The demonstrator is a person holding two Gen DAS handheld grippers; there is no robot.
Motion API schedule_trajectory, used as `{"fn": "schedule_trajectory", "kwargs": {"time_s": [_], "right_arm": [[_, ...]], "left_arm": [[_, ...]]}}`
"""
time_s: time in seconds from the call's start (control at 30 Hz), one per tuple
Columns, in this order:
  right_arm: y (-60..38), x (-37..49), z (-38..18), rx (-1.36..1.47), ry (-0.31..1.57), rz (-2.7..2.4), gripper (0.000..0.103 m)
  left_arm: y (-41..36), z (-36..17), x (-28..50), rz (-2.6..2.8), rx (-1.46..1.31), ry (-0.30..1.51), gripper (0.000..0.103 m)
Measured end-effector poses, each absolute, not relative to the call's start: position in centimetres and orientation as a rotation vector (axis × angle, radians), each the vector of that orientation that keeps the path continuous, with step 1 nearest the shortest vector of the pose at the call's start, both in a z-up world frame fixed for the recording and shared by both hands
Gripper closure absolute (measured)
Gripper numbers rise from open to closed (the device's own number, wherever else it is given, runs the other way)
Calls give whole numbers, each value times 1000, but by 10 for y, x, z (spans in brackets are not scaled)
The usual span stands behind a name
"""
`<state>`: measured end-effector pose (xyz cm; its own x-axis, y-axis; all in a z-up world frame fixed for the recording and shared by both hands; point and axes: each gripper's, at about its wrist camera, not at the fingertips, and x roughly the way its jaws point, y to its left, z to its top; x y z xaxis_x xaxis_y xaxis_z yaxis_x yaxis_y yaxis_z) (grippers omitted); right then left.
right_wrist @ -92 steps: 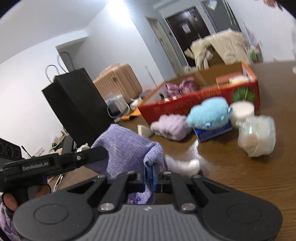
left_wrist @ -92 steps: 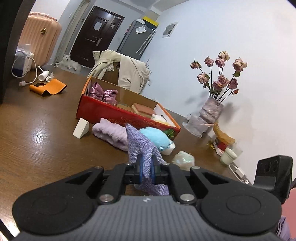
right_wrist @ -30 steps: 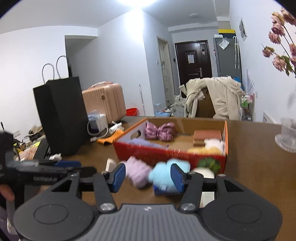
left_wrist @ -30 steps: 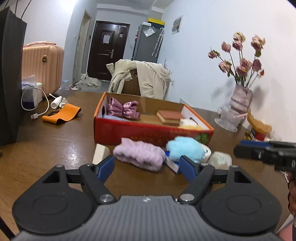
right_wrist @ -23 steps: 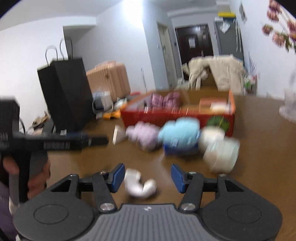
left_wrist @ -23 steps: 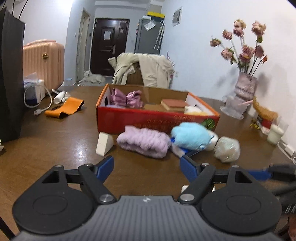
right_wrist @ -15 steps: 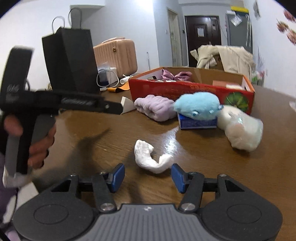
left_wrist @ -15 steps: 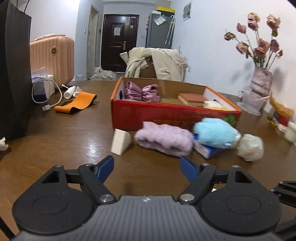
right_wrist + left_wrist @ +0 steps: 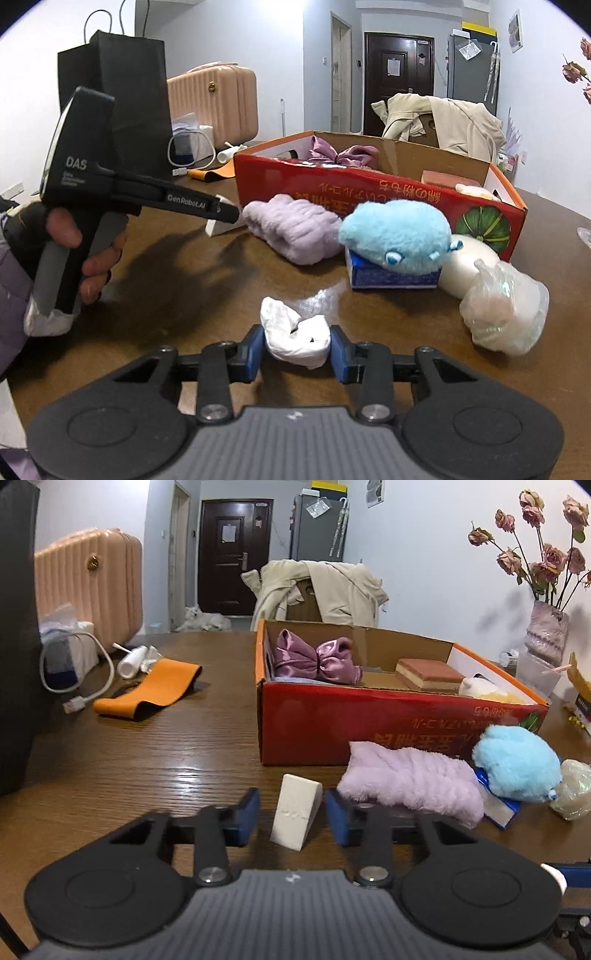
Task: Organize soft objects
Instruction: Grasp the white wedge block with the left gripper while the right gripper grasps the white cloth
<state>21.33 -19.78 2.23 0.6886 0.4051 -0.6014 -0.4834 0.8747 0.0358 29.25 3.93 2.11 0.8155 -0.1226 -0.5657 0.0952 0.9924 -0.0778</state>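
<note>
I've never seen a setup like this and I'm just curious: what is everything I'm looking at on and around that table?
Box: one, red cardboard, mid-table.
Satin bow: one, purple, inside box, left end.
Sponge block: one, brown and cream, inside box.
Wedge sponge: one, white, between left gripper's fingers, untouched.
Fuzzy cloth: one, lilac, before box.
Plush toy: one, light blue, on a blue carton.
Wrapped bundle: one, clear plastic, right.
Crumpled sock: one, white, between right gripper's fingers.
Orange strap: one, left.
Vase of roses: one, far right.
Left gripper: open.
Right gripper: open.
</note>
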Motion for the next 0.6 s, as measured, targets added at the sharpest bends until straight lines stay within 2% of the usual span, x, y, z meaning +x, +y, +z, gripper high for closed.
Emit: {"fn": "schedule_trajectory", "kwargs": {"time_s": [0.03,0.1,0.6], "right_arm": [[-198,215,22,-128,637,494,74],[-198,218,23,-122,635,489,74],[-204,216,58,-53,533,499,75]], "left_arm": [[41,20,295,-123,-58,615,79],[43,21,293,-142,-81,610,82],[39,72,241,-204,-104,471,82]]}}
